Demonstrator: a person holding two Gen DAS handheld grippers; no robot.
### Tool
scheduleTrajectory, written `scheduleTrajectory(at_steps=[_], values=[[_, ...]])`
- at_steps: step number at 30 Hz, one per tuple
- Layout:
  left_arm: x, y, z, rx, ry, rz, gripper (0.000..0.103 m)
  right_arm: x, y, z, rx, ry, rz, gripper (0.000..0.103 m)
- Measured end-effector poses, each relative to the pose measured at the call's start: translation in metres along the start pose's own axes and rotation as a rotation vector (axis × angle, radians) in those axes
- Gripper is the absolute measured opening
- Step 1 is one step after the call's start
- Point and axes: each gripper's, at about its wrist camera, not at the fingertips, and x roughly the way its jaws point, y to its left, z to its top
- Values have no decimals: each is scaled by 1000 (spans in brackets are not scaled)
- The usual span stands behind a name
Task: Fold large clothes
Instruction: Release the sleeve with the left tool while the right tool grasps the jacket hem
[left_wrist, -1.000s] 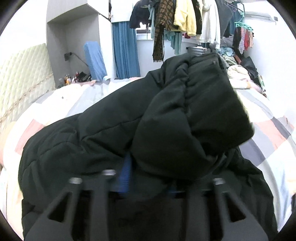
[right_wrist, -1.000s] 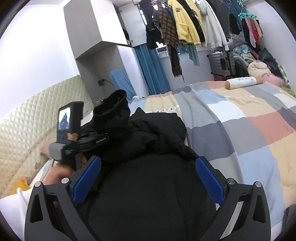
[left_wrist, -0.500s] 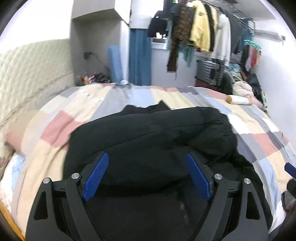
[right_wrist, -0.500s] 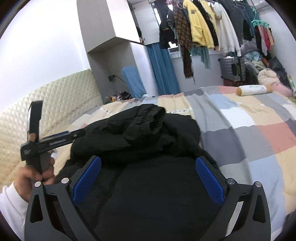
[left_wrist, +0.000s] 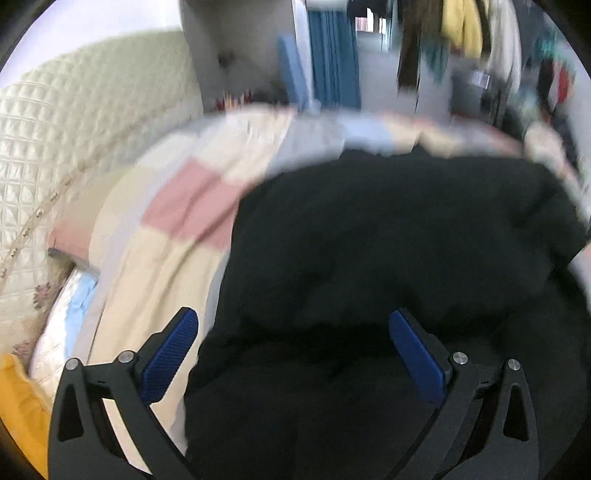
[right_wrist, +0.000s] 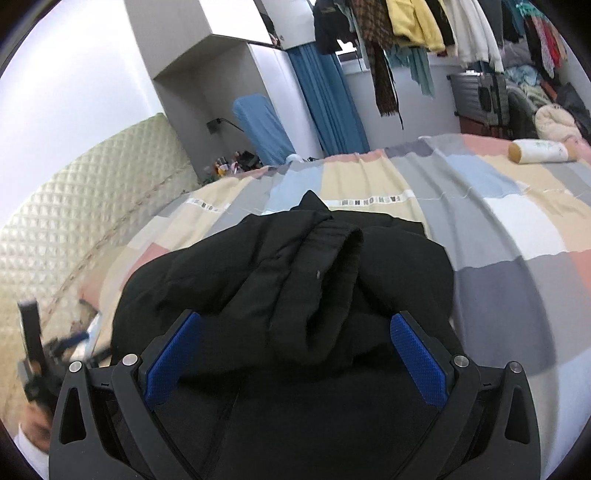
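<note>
Black padded jacket (right_wrist: 295, 295) lies bunched on the bed (right_wrist: 498, 221), sleeve on top. Right hand-held gripper (right_wrist: 295, 358) hovers spread, empty, directly above it; left hand-held gripper (left_wrist: 291, 354) is opening, nothing pinched, over the jacket's left edge.

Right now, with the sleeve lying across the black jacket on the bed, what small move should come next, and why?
Probably bring the right gripper down onto the jacket to take its near edge for the next fold. The sleeve already lies across the body, both grippers' jaws hold nothing, and the left gripper is opening, off toward the bedspread.
</note>
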Motion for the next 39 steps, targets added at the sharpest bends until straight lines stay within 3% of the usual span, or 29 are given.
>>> scheduleTrajectory(at_steps=[2, 4, 14, 18, 20, 24, 29, 34, 39], values=[[7, -5, -2, 60, 8, 5, 103, 15, -1, 1, -9, 15, -17, 102], [16, -7, -6, 116, 6, 74, 103, 27, 0, 1, -17, 30, -29, 98], [56, 12, -9, 45, 49, 102, 103, 49, 8, 0, -37, 45, -15, 69], [60, 14, -5, 26, 37, 104, 103, 44, 20, 4, -83, 26, -11, 38], [59, 20, -3, -6, 24, 107, 103, 36, 28, 7, -118, 5, -20, 31], [56, 37, 3, -92, -11, 113, 103, 16, 44, 19, -195, -76, -21, 26], [44, 56, 6, -239, -94, 78, 103, 6, 50, 34, -239, -119, -45, 20], [41, 64, 12, -344, -164, 10, 103, 19, 33, 39, -208, -80, -106, 20], [39, 58, 17, -343, -193, -20, 103, 51, 7, 27, -174, -10, -158, 20]])
